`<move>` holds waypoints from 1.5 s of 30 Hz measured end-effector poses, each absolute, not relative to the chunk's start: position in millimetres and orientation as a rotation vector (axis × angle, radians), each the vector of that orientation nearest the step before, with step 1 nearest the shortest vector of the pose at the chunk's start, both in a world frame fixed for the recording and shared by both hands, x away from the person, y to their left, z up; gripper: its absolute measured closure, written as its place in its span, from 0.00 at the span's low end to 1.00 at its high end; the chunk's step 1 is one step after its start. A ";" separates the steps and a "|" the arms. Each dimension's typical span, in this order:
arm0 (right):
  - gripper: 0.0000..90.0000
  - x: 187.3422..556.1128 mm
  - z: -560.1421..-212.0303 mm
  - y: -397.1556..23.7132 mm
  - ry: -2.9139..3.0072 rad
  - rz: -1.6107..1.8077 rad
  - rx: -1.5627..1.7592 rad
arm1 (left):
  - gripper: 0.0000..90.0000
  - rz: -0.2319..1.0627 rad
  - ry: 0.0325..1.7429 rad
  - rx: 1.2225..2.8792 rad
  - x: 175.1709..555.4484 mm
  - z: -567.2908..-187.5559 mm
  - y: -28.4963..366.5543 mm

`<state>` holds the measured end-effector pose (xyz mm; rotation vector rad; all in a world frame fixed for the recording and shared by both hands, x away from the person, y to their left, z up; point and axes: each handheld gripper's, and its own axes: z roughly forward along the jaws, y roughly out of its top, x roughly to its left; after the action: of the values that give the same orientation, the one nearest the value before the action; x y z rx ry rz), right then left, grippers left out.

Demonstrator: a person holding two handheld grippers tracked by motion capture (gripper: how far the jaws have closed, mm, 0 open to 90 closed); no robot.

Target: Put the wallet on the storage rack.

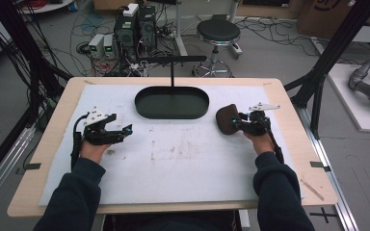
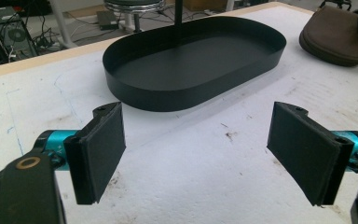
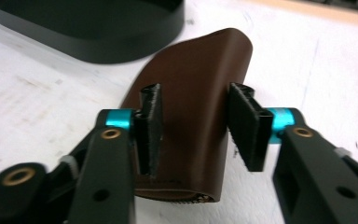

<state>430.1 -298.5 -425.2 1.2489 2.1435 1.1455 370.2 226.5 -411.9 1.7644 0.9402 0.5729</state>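
Flanking the brown case [image 3: 191, 93] (tray [image 1: 172, 113] beside), right tongs [image 3: 198, 123].

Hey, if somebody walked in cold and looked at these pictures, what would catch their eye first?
Probably the brown leather case lying on the white mat at the right, with the right gripper straddling it, one jaw on each side. Next, the black oval tray at the far middle of the mat. The left gripper waits near it with its jaws wide open and nothing between them.
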 end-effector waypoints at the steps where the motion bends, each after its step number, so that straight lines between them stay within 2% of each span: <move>1: 0.60 431.2 -426.6 -299.2 2.141 1.145 1.277 | 0.21 0.573 0.941 1.763 370.1 -411.9 226.3; 6: 0.54 438.1 -437.6 -306.4 2.139 1.159 1.414 | 0.21 0.575 0.939 1.767 369.9 -411.7 226.3; 10: 0.35 440.2 -440.6 -308.7 2.086 1.154 1.497 | 0.21 0.574 0.940 1.769 369.5 -412.7 226.4; 13: 0.32 443.4 -445.6 -311.2 2.099 1.227 1.549 | 0.21 0.571 0.937 1.768 369.4 -412.9 226.0; 14: 0.34 445.4 -448.8 -311.7 2.139 1.266 1.560 | 0.21 0.573 0.937 1.770 369.2 -412.7 225.9; 15: 0.40 447.0 -451.5 -312.3 2.168 1.315 1.578 | 0.21 0.574 0.937 1.771 369.0 -412.6 225.9; 16: 0.53 447.9 -452.1 -313.7 2.189 1.361 1.576 | 0.21 0.573 0.937 1.768 368.9 -412.6 225.7; 17: 0.56 447.3 -450.9 -314.4 2.214 1.394 1.564 | 0.21 0.573 0.937 1.769 369.0 -412.6 225.9; 23: 0.70 443.9 -447.1 -312.9 2.330 1.418 1.524 | 0.21 0.573 0.936 1.772 368.8 -412.7 225.2; 34: 0.71 423.6 -433.7 -300.9 2.586 1.338 1.290 | 0.21 0.570 0.937 1.761 368.2 -411.9 227.1; 36: 0.68 420.0 -434.2 -300.0 2.641 1.320 1.279 | 0.21 0.571 0.938 1.765 368.2 -412.0 226.9; 38: 0.61 416.4 -434.8 -299.5 2.631 1.304 1.231 | 0.21 0.572 0.935 1.767 368.3 -412.2 226.3; 40: 0.38 415.0 -435.9 -299.3 2.609 1.297 1.242 | 0.21 0.572 0.935 1.768 368.1 -411.9 226.1; 42: 0.33 413.0 -436.6 -299.0 2.587 1.310 1.273 | 0.21 0.572 0.936 1.765 368.2 -412.0 226.4; 44: 0.23 410.1 -436.3 -297.0 2.563 1.301 1.249 | 0.21 0.572 0.938 1.767 368.4 -412.1 226.9; 45: 0.23 409.3 -436.3 -295.7 2.550 1.294 1.249 | 0.21 0.571 0.939 1.767 368.5 -412.2 226.8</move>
<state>409.3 -295.7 -436.3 1.2493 2.5505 1.2938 368.5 226.8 -412.2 1.7673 0.9390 0.5710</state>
